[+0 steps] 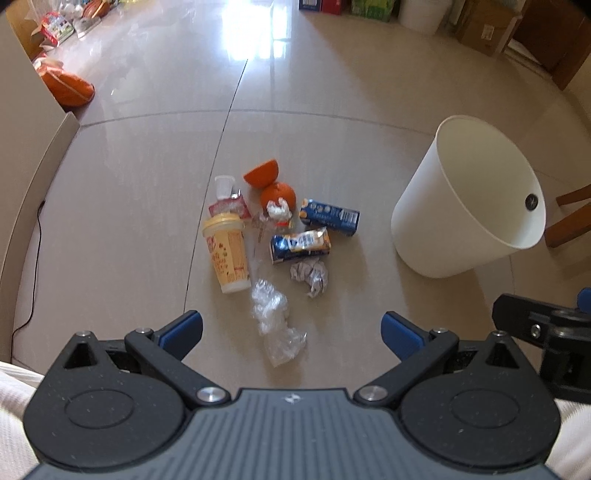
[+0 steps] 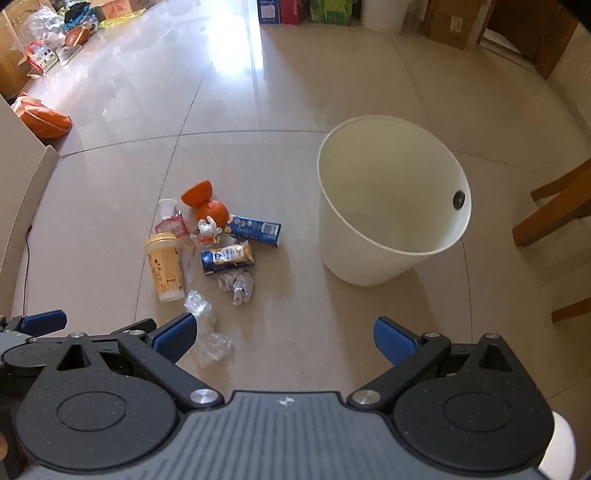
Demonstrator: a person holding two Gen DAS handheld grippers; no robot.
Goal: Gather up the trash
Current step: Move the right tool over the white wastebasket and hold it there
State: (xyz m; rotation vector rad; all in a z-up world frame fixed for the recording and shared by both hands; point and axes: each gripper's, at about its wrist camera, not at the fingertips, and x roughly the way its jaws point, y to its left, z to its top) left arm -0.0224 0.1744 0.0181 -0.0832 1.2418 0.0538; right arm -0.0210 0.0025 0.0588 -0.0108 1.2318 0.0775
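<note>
A heap of trash lies on the tiled floor: a yellow cup (image 1: 228,254) (image 2: 165,266) on its side, crumpled clear plastic (image 1: 275,319) (image 2: 207,332), a grey paper ball (image 1: 311,275) (image 2: 238,284), two blue cartons (image 1: 301,243) (image 2: 227,256), orange peel halves (image 1: 275,186) (image 2: 207,203) and a small clear cup (image 1: 224,185). A white bin (image 1: 469,206) (image 2: 391,199) stands to the right, with nothing seen inside it. My left gripper (image 1: 291,330) hangs open above the clear plastic. My right gripper (image 2: 284,334) is open too, between the heap and the bin.
Wooden chair legs (image 2: 554,210) stand right of the bin. An orange bag (image 1: 68,86) and a panel edge (image 1: 33,177) are on the left. Boxes and another white bin (image 2: 382,14) line the far wall. A black cable (image 1: 31,266) runs along the left floor.
</note>
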